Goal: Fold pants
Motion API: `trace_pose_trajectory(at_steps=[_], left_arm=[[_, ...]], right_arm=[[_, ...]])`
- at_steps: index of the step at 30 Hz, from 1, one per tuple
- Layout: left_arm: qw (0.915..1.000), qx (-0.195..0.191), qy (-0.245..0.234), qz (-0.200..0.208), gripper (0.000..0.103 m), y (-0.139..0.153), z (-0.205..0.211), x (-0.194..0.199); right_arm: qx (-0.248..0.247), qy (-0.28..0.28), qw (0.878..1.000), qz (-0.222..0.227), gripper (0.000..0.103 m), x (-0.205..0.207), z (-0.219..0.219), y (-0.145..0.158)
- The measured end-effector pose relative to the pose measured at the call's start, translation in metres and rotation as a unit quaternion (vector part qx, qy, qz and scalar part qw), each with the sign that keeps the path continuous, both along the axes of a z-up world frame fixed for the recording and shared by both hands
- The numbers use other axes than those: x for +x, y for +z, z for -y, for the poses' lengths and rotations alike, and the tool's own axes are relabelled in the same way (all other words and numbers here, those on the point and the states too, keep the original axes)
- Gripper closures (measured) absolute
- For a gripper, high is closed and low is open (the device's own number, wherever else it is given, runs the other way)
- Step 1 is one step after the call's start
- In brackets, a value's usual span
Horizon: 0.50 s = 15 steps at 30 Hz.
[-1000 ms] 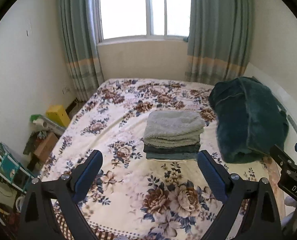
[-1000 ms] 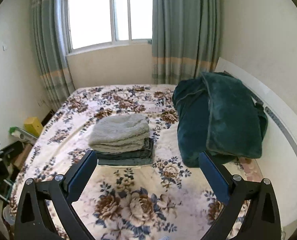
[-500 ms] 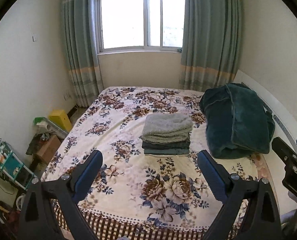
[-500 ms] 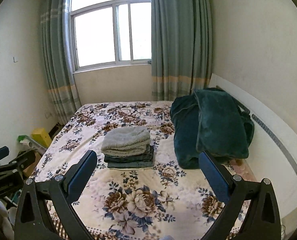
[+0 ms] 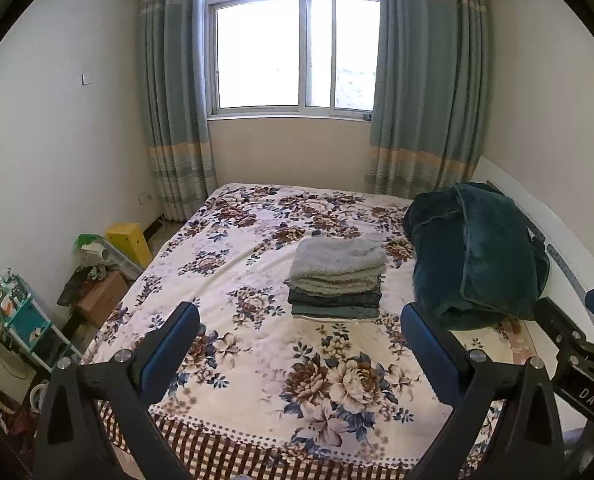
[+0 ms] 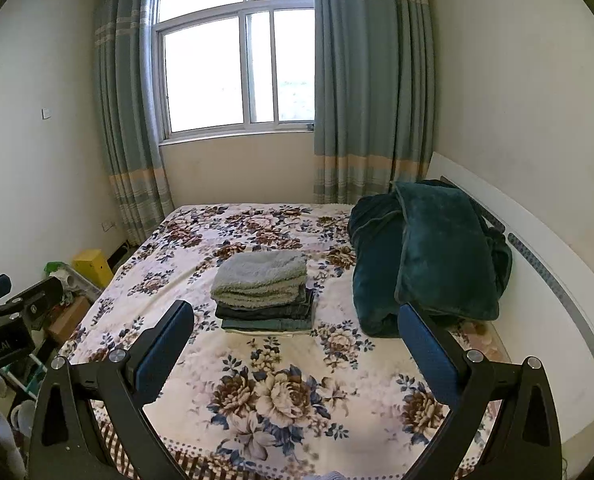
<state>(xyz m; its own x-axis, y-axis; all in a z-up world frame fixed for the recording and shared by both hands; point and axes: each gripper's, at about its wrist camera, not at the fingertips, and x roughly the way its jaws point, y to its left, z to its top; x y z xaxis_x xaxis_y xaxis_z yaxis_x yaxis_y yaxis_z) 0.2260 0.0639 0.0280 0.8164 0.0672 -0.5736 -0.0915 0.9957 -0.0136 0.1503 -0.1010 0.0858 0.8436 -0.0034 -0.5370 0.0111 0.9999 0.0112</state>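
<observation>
A stack of folded garments [image 5: 337, 276] lies in the middle of the bed; a fluffy grey-green piece is on top and darker folded pants [image 6: 265, 312] are under it. My left gripper [image 5: 297, 316] hovers over the bed's near edge, well short of the stack. Its jaws are opening and nothing is between them. My right gripper [image 6: 295, 312] stands open and empty, equally far back from the stack [image 6: 263, 284]. Each gripper shows at the edge of the other's view: the right gripper [image 5: 569, 344] and the left gripper [image 6: 13, 312].
The floral bedspread [image 5: 257, 360] covers the bed. A bunched dark green blanket [image 5: 477, 248] leans on the white headboard [image 6: 537, 264] at the right. On the floor to the left are a yellow box [image 5: 129, 240], a cardboard box [image 5: 101, 296] and a small shelf [image 5: 21, 320].
Both grippers have drawn back and risen from the stack, which now looks smaller and farther. The bed's near checked edge has come into view. The stack has not moved.
</observation>
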Motion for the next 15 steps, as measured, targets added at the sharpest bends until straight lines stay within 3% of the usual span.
trace_pose_trajectory(at_steps=[15], left_arm=[[1.0,0.003,0.006,0.002,0.0,0.001,0.003,-0.014]], right_arm=[[0.01,0.017,1.0,-0.002,0.0,0.003,0.004,0.001]])
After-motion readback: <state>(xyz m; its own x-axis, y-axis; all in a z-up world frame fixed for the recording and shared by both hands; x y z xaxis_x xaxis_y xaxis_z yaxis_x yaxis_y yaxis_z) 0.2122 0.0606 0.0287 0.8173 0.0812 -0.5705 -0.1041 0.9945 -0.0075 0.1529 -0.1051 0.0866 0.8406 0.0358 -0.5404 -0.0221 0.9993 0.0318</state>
